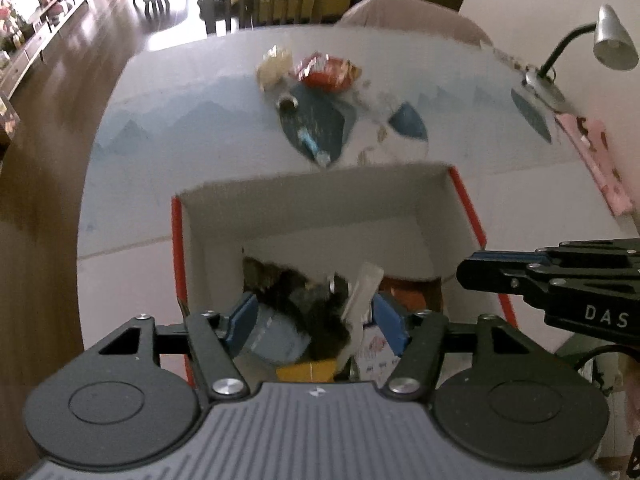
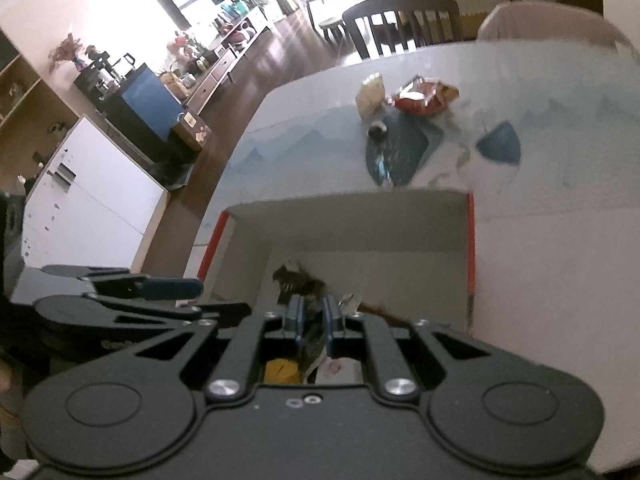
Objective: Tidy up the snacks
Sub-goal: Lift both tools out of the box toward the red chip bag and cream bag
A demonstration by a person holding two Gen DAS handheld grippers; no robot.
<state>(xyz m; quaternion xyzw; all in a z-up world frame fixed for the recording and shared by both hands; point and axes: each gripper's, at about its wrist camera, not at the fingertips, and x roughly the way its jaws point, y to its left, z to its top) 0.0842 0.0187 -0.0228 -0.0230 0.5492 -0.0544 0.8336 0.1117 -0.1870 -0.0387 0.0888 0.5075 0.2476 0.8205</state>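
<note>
1. Left wrist view: the left gripper (image 1: pixel 314 318) hangs over the near end of the cardboard box (image 1: pixel 432 216), a white-walled box with red outer edges that stands on the table (image 1: pixel 180 128). Its blue-padded jaws stand spread, with nothing pressed between them.
2. Below those jaws the box holds a heap of snack packets (image 1: pixel 304 320): a pale blue one, a dark one, a clear strip, a white printed one and a yellow one; blur hides finer detail.
3. Same view, beyond the box: a red snack bag (image 1: pixel 330 72) and a pale snack bag (image 1: pixel 274 66) lie side by side on the far part of the table. A small dark-topped item lies just in front of them, too blurred to name. A desk lamp (image 1: pixel 612 38) stands at the right edge.
4. Same view: the right gripper (image 1: pixel 476 272) reaches in from the right over the box's right wall, its fingers together.
5. Right wrist view: the right gripper (image 2: pixel 314 314) points down into the box (image 2: pixel 360 220), its jaws pressed nearly together; whether the dark wrapper edge between the pads is pinched I cannot tell.
6. Same view: the left gripper (image 2: pixel 176 288) shows at the left, beside the box's left wall. The red bag (image 2: pixel 424 98) and pale bag (image 2: pixel 370 94) lie far across the table
</note>
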